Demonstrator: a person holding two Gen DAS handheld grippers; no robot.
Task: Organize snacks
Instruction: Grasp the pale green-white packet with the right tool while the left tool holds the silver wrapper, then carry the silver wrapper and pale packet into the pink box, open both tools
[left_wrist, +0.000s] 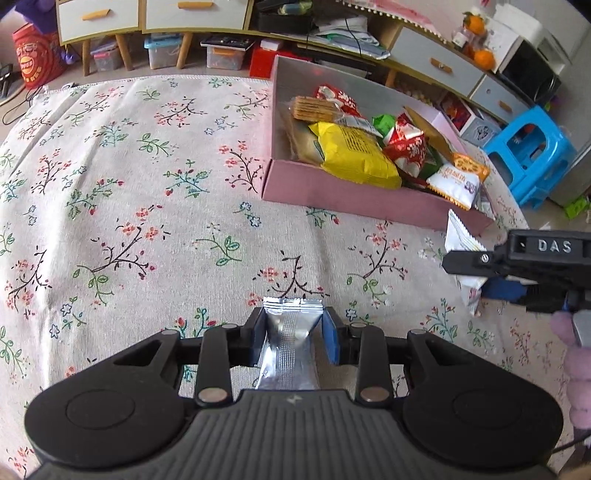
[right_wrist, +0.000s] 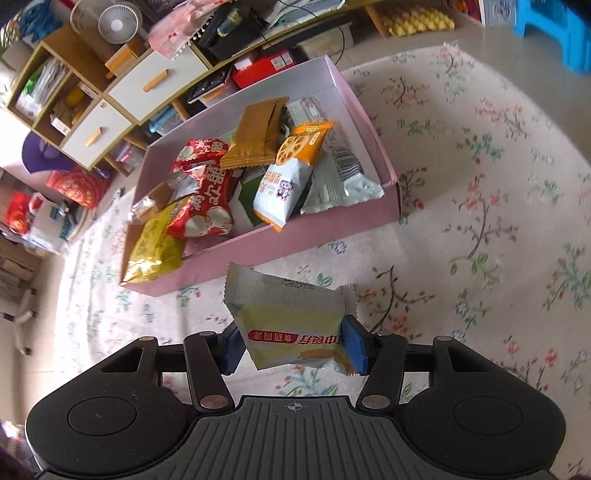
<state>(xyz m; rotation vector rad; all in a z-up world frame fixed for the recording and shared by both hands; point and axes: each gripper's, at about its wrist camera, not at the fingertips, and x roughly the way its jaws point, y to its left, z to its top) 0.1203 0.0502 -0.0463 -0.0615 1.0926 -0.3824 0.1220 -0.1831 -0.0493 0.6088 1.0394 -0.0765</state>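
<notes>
Above the flowered cloth (left_wrist: 147, 184), the left gripper (left_wrist: 294, 334) had its jaws drawn close and pinched a silver foil packet (left_wrist: 291, 343) between the blue pads, the packet's crimped end sticking out forward past the fingertips. Off to its right, the right gripper (right_wrist: 293, 345) stood about half spread and clamped a pale yellow-and-white snack packet (right_wrist: 291, 321) across its width, clear of the cloth. No earlier view bears on how those jaws got there. In the left wrist view that same gripper (left_wrist: 476, 275) came in from the right edge, black and lettered DAS, with its packet (left_wrist: 461, 243) hanging just short of the pink box (left_wrist: 332, 192).

That box sat open on the cloth ahead of both grippers, already holding a heap of snacks: a yellow bag (left_wrist: 354, 155) resting over the near wall, red-and-white packets (right_wrist: 205, 192), a gold pouch (right_wrist: 255, 136), an orange-topped cracker packet (right_wrist: 291, 173) and a grey-white packet (right_wrist: 340, 184). Nothing lay between either held packet and the box. Behind stood low drawers with wooden handles (left_wrist: 99, 22) and a blue plastic stool (left_wrist: 532, 151) on the floor.
</notes>
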